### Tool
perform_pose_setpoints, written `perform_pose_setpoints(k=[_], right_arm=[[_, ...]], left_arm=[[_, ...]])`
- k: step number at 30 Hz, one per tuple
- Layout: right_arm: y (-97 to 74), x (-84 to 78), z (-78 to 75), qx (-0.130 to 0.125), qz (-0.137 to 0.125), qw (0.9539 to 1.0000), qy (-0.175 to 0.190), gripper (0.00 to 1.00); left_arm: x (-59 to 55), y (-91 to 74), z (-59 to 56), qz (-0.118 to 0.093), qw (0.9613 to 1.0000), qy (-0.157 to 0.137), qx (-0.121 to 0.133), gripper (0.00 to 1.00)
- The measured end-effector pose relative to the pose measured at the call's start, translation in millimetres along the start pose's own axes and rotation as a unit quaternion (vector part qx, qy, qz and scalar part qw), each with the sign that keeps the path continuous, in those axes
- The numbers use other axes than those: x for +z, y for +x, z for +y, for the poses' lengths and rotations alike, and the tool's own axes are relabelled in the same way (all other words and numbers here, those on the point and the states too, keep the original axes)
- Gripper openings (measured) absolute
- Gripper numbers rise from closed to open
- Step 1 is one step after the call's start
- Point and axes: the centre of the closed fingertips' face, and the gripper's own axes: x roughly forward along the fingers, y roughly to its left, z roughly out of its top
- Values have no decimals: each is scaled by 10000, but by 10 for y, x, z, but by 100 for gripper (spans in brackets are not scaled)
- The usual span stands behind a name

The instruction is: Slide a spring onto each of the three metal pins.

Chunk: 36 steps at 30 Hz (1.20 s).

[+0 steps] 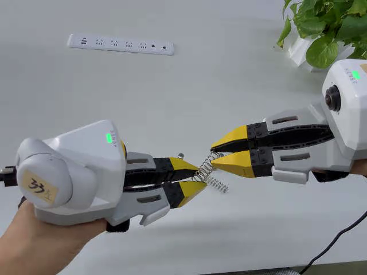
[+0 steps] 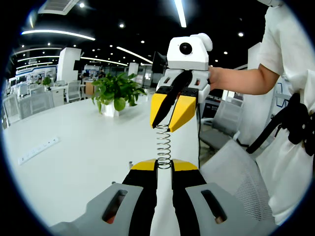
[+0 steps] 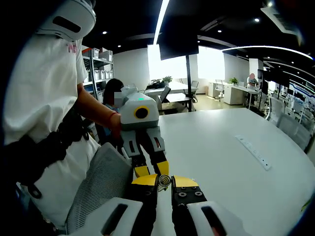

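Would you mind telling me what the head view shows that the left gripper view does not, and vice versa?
Head view, not the left gripper view: a second spring lying on the table, and the left gripper's white body with its 33 label. Left gripper view, not the head view: the person's white shirt, a mesh chair and ceiling lights. Both: the held spring between the two grippers' jaws, the right gripper, the plant and the power strip.

Spring (image 3: 164, 181) between jaws of right gripper (image 3: 165, 182), left gripper (image 3: 152, 170) just beyond.
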Motion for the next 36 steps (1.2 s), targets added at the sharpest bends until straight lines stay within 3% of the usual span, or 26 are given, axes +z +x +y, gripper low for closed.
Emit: perform_pose_setpoints(k=[17, 23, 28, 32, 36], right_arm=[[8, 13, 48, 126, 52, 9998, 131, 10], [-4, -27, 47, 337, 397, 9986, 2, 16], [5, -64, 35, 687, 918, 9926, -393, 19], [53, -105, 54, 994, 1442, 9815, -775, 19], [96, -114, 77, 1211, 1766, 9708, -1078, 18]], left_arm=[[13, 2, -5, -61, 10000, -42, -40, 6], [28, 7, -9, -93, 9999, -36, -49, 6], [47, 20, -13, -131, 9999, -25, -50, 6], [55, 26, -17, -147, 9999, -11, -46, 6], [48, 26, -19, -142, 9999, 4, -39, 6]])
